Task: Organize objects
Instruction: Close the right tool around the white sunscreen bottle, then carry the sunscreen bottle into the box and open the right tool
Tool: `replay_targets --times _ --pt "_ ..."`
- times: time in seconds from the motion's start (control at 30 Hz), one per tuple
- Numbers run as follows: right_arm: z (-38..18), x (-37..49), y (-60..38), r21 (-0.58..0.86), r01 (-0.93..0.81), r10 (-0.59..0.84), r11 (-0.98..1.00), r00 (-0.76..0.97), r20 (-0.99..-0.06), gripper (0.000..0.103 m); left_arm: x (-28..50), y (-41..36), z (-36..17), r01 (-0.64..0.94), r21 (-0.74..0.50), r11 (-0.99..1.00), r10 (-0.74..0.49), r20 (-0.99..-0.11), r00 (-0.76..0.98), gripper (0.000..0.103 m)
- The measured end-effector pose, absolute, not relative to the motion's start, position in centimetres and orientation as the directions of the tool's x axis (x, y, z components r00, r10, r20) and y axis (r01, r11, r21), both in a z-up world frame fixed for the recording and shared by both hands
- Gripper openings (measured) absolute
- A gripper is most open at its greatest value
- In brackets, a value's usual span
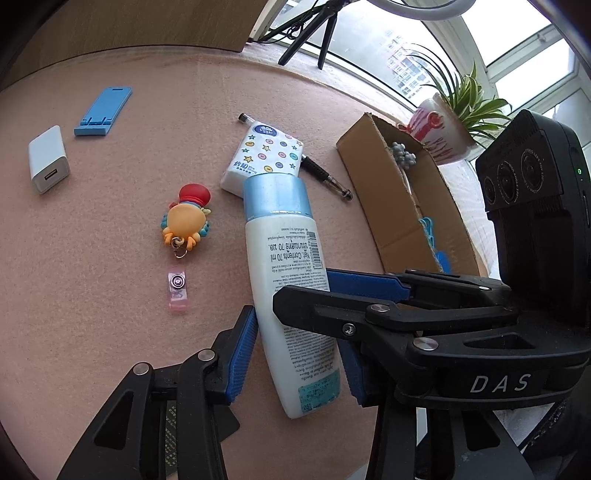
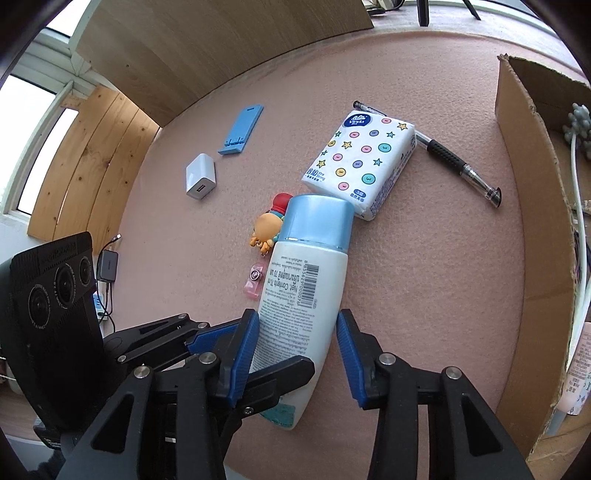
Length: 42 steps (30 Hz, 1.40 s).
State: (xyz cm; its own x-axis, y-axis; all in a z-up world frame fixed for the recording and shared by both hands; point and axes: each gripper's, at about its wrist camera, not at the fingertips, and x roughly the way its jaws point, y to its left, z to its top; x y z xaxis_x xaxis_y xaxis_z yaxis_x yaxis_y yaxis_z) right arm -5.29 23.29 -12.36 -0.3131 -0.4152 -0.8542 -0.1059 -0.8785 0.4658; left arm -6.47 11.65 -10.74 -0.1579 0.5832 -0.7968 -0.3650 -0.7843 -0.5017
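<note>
A white bottle with a pale blue cap (image 1: 286,266) (image 2: 306,280) is held above the pink felt table. My left gripper (image 1: 295,354) has its blue pads against both sides of the bottle's lower body. My right gripper (image 2: 295,347) also has its pads around the bottle, crossing in from the right in the left wrist view (image 1: 369,295). A tissue pack (image 1: 264,158) (image 2: 364,162), a black pen (image 1: 325,177) (image 2: 454,162), an octopus badge reel (image 1: 186,221) (image 2: 267,229), a white charger (image 1: 48,160) (image 2: 201,177) and a blue phone stand (image 1: 103,110) (image 2: 242,129) lie on the felt.
An open cardboard box (image 1: 369,166) (image 2: 524,184) stands at the right with several items inside. A potted plant (image 1: 443,129) and a tripod (image 1: 314,29) stand by the window behind. A wooden board (image 2: 203,48) borders the table's far side.
</note>
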Motion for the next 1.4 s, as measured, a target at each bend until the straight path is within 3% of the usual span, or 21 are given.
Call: replay_targets --times 0.7,1.4 --pt "-6.3 -0.9 32.1 0.410 -0.165 -0.296 -0.897 -0.464 -0.835 0.039 -5.3 22.3 -5.3 -0.510 -0.498 -0.701 0.648 -0.744 -0.164 0.046" --pt "-6.8 2.3 39.9 0.400 -0.245 -0.244 -0.883 -0.489 -0.837 0.039 -5.2 30.6 -6.9 -0.557 -0.502 -0.661 0.658 -0.744 -0.111 0.046"
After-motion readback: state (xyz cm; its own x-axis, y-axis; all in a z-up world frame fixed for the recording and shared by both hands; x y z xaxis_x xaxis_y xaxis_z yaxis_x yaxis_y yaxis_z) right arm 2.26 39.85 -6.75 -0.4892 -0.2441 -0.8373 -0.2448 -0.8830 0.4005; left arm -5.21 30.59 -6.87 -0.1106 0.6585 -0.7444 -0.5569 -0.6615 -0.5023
